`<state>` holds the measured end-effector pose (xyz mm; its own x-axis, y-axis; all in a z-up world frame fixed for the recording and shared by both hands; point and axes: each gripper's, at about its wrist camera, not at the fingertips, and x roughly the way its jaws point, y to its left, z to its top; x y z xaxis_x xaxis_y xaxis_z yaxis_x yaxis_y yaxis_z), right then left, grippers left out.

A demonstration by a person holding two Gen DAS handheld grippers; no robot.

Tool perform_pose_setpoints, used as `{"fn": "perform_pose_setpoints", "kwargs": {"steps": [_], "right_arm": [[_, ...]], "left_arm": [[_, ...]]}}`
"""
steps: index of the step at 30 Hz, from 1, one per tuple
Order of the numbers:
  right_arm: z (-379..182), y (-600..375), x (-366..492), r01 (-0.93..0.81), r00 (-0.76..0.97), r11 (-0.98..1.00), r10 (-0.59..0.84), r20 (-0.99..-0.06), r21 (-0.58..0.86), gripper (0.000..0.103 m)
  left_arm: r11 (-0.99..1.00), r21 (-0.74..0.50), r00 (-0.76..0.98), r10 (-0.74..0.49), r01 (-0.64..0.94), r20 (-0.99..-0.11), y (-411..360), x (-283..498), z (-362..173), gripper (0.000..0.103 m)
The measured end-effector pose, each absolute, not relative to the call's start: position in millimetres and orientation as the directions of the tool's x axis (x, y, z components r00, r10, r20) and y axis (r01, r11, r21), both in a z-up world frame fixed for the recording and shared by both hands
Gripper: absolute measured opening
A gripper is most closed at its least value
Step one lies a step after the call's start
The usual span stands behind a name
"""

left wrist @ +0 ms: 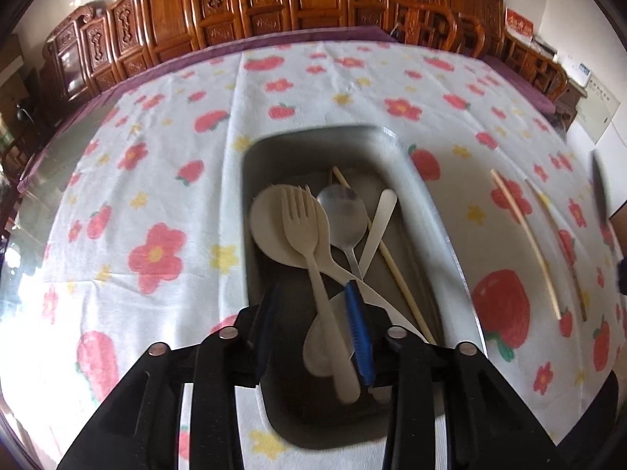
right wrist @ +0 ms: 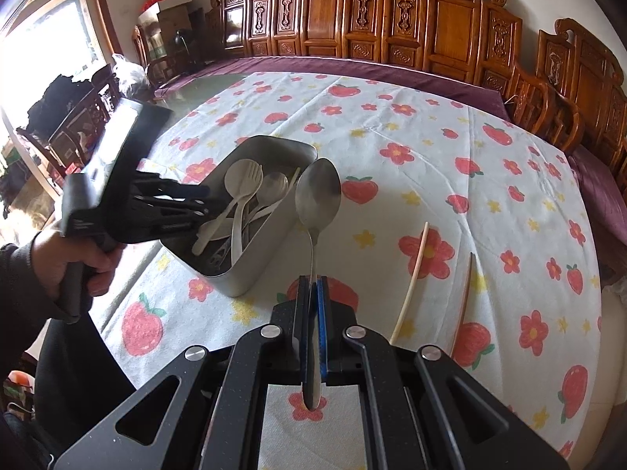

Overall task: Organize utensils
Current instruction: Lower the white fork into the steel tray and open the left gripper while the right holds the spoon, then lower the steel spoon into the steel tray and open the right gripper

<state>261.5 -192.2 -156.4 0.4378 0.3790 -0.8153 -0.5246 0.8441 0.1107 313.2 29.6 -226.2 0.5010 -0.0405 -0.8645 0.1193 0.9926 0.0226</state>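
The right gripper (right wrist: 313, 293) holds a metal spoon (right wrist: 318, 192) by its handle: the jaws are pressed shut on the handle, the bowl points up and away from the jaws, and the handle end sticks out behind them. This spoon hangs above the surface, just right of the metal tray (right wrist: 250, 149).

The left gripper (left wrist: 313, 321) hangs over the near end of the tray (left wrist: 427, 211), with its jaws partly open. The handle of a cream fork (left wrist: 301, 215) passes between the jaws; the blue pad stands beside the handle, and no pad presses on it. The fork lies in the tray on top of a cream spoon (left wrist: 268, 227). Beside them in the tray lie a second metal spoon (left wrist: 345, 215), a cream knife (left wrist: 378, 223) and one chopstick (left wrist: 392, 270).

Outward from the tray, two more chopsticks (right wrist: 411, 286) lie on the flowered cloth (right wrist: 411, 117) to the right, well apart from the tray and near the right gripper. A hand (right wrist: 78, 262) in a dark sleeve grips the left gripper's handle. Carved wooden chairs (right wrist: 439, 27) stand behind the surface.
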Motion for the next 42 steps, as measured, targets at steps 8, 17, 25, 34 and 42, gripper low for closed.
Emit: {"fn": "perform_pose_setpoints", "kwargs": {"steps": [8,17,25,34,42], "right_arm": [[-152,-179,258,-0.529,0.444,0.842,0.385,-0.809,0.111,0.005],[-148,-154,255,-0.541,0.436,0.833,0.399,-0.806,0.120,0.005],[-151,-119,262,-0.555,0.426,0.822,0.410,-0.807,0.125,0.005],[-175,-75,289,-0.543,0.400,0.831,0.382,-0.833,0.121,0.005],[-200,-45,315,-0.521,0.379,0.848,0.333,-0.863,0.099,0.005]], "left_arm": [[0.995,0.060,0.617,-0.003,0.082,-0.787,59,281,-185,0.062],[0.998,-0.008,0.694,-0.050,0.063,-0.718,84,250,-158,0.087],[0.997,-0.009,0.714,-0.057,0.071,-0.698,97,239,-140,0.087],[0.998,-0.004,0.716,-0.042,0.055,-0.697,117,236,-132,0.087],[0.999,-0.004,0.715,-0.039,0.050,-0.698,129,240,-136,0.087]]}}
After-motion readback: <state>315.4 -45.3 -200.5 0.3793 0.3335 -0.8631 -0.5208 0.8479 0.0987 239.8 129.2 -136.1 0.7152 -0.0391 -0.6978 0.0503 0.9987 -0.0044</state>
